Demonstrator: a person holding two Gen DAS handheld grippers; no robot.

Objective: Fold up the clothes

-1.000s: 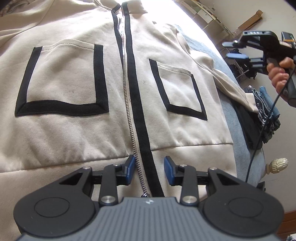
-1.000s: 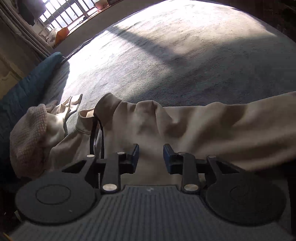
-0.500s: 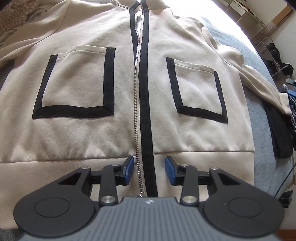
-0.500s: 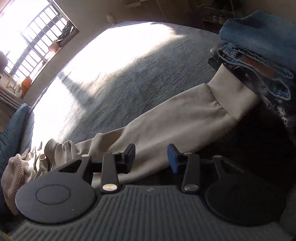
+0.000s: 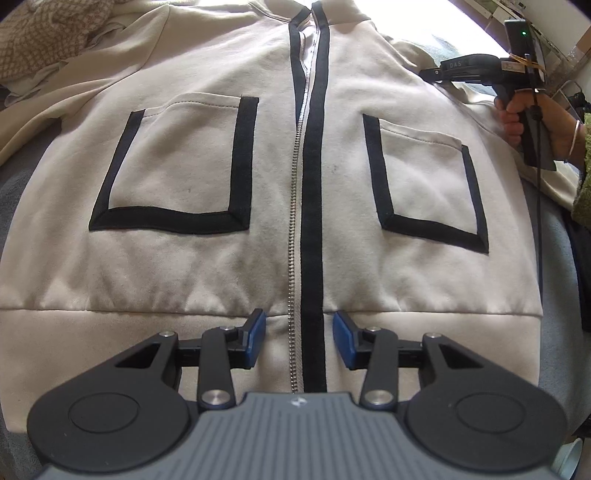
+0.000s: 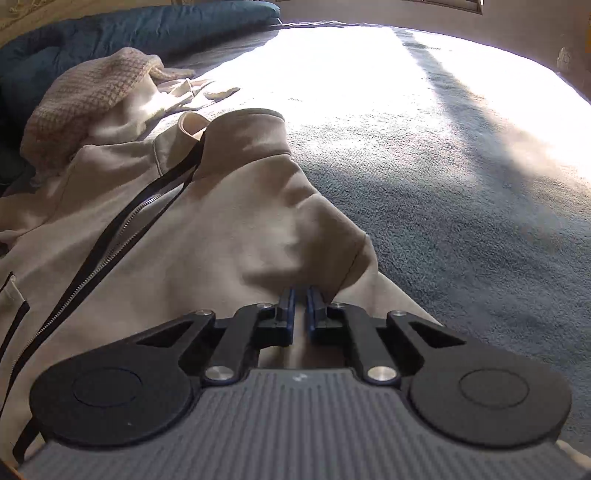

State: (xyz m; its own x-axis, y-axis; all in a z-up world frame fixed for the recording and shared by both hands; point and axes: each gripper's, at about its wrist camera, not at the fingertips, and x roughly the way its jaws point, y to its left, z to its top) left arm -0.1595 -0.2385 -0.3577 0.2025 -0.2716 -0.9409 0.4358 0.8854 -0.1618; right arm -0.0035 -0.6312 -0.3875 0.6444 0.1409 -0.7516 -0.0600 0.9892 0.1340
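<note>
A: Left gripper (image 5: pixel 298 339) state?

B: Pointing steeply down over the hem of the cream jacket (image 5: pixel 207 258). Jaws opening, a moderate gap. Zipper (image 5: pixel 293 258) and its black placket strip run up between the blue pads (image 5: pixel 255 334); the pads aren't pressing on the cloth. Holds nothing.

A: Jacket position?

B: Spread flat, front up, zipped, on the grey-blue bed cover (image 6: pixel 461 192). Hem nearest the left camera, two black-trimmed pockets (image 5: pixel 173 166) further up on either side of the zipper, collar (image 5: pixel 310 14) at the far end.

A: Right gripper (image 6: pixel 300 308)?

B: Jaws closed on a fold of the jacket at the shoulder, by the sleeve seam. Cloth puckers up just ahead of the fingertips. In the left view it sits at the jacket's far right edge, with the person's hand (image 5: pixel 532 118) on the handle, a bangle on the wrist and a cable hanging down from it.

A: Beyond that?

B: Knitted beige garment (image 6: pixel 88 96) bunched past the collar, touching the jacket's other shoulder. Dark teal pillow (image 6: pixel 147 26) behind it. Sunlit patch across the far cover.
</note>
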